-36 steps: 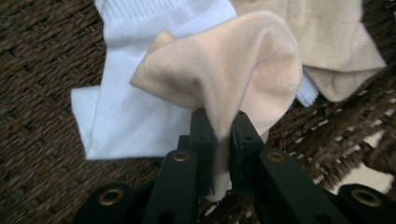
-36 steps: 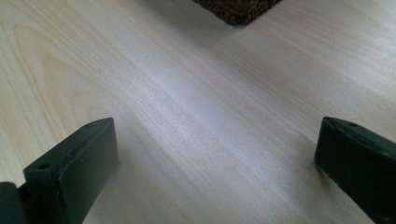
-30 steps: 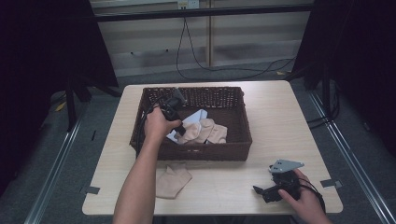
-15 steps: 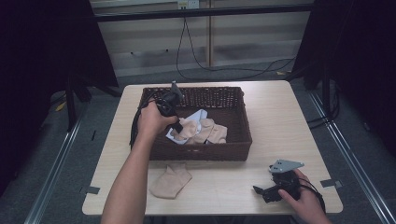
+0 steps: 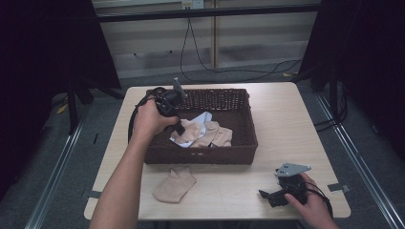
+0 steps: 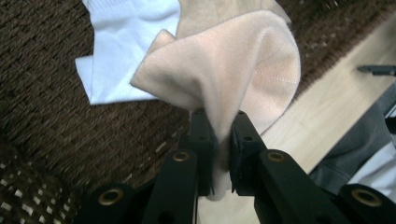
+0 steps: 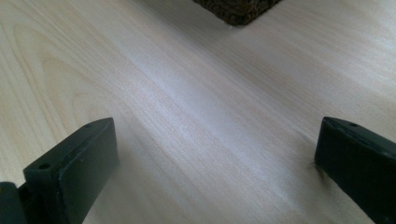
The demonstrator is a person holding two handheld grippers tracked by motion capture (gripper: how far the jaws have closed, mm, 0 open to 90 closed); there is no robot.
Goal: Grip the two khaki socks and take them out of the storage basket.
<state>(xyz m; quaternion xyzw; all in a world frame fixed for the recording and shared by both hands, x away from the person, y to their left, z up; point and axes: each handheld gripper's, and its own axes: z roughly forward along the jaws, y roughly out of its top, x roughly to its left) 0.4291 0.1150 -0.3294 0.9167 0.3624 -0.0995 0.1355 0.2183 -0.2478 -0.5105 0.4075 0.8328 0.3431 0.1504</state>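
While the left gripper [image 6: 219, 135] pinches a beige fabric sock [image 6: 233, 65] above the dark woven wicker basket [image 5: 239, 102], its thin fold could slip free. The right gripper [image 7: 215, 154] rests spread wide, holding nothing, on the pale wooden table [image 7: 187, 93].

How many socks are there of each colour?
Beige socks: 3, it seems: the pinched sock in the left gripper, a loose beige sock in the basket, a flat beige sock on the table.
White socks: 1, the white sock in the basket.
Total: 4 socks.
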